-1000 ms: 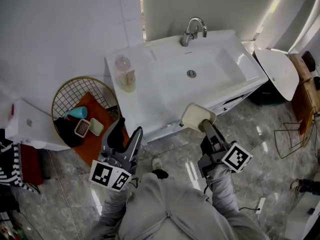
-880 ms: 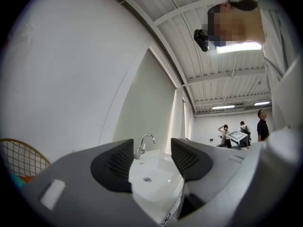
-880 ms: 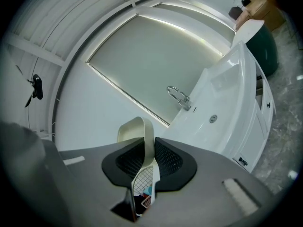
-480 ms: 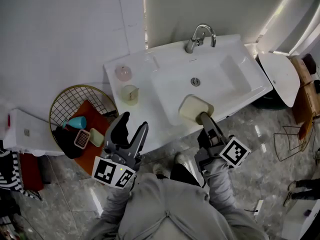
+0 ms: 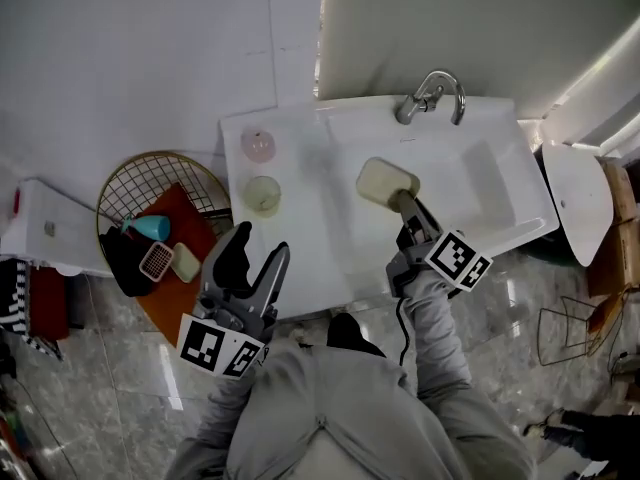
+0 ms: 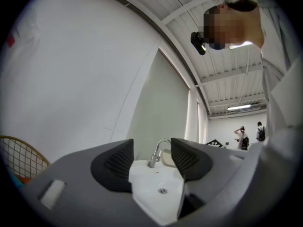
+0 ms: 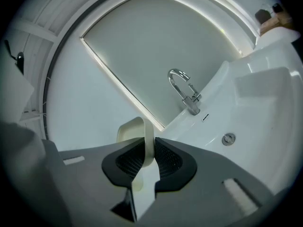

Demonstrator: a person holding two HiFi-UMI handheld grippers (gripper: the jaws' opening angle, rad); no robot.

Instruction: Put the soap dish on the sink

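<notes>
Nearest, over the sink's [image 5: 310, 258] front left corner, the left gripper [image 5: 258, 246] is held with its jaws spread and nothing between them. Further in, the right gripper [image 5: 402, 202] reaches over the basin, clamped on one wall of a cream soap dish [image 5: 384, 180]. The dish sits above the basin's left half (contact with the porcelain cannot be made out). Its long axis runs roughly in line with the jaws, pointing toward the sink's back left. A chrome faucet [image 5: 432, 96] stands at the sink's back rim.
</notes>
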